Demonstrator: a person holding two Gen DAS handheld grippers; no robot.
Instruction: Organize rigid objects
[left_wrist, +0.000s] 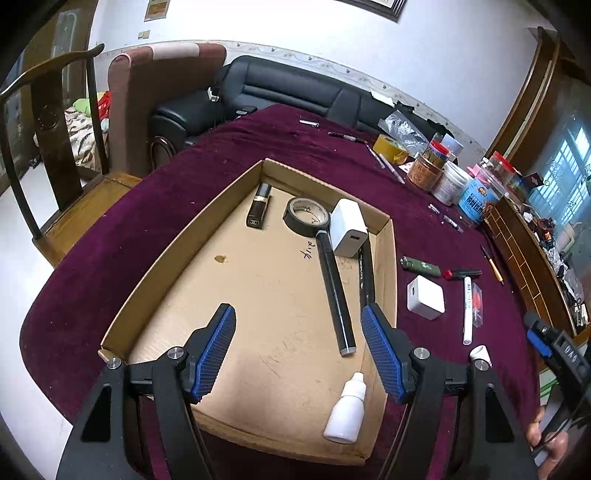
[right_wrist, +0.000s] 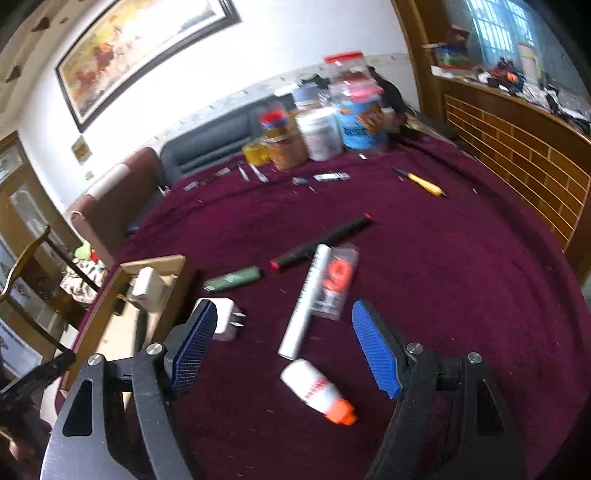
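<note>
The left tongs (left_wrist: 298, 350) hang spread apart and empty above the near part of a shallow cardboard box (left_wrist: 386, 251) that sits on a desk (left_wrist: 184, 177) covered in a maroon cloth. Inside the box, a lipstick (left_wrist: 259, 206) lies near the far left corner, a tape roll (left_wrist: 306, 216) lies to its right, and a white charger (left_wrist: 348, 228) sits against the roll at the far right. A long black pen (left_wrist: 336, 291) runs from the roll toward the near edge, a second dark pen (left_wrist: 365, 269) lies along the right wall, and a white dropper bottle (left_wrist: 346, 410) rests at the near right corner. Outside the box, just right of its wall, sit a second charger (left_wrist: 425, 297), a green lighter (left_wrist: 420, 266), a black marker (left_wrist: 463, 274) with a red tip and a white tube (left_wrist: 467, 310). The right tongs (right_wrist: 284, 350) are also wide open and hold nothing, low over the cloth; between their fingers lies a white bottle with an orange cap (right_wrist: 319, 393), with the white tube just beyond it. Jars (right_wrist: 321, 133) crowd the desk's far edge.
</note>
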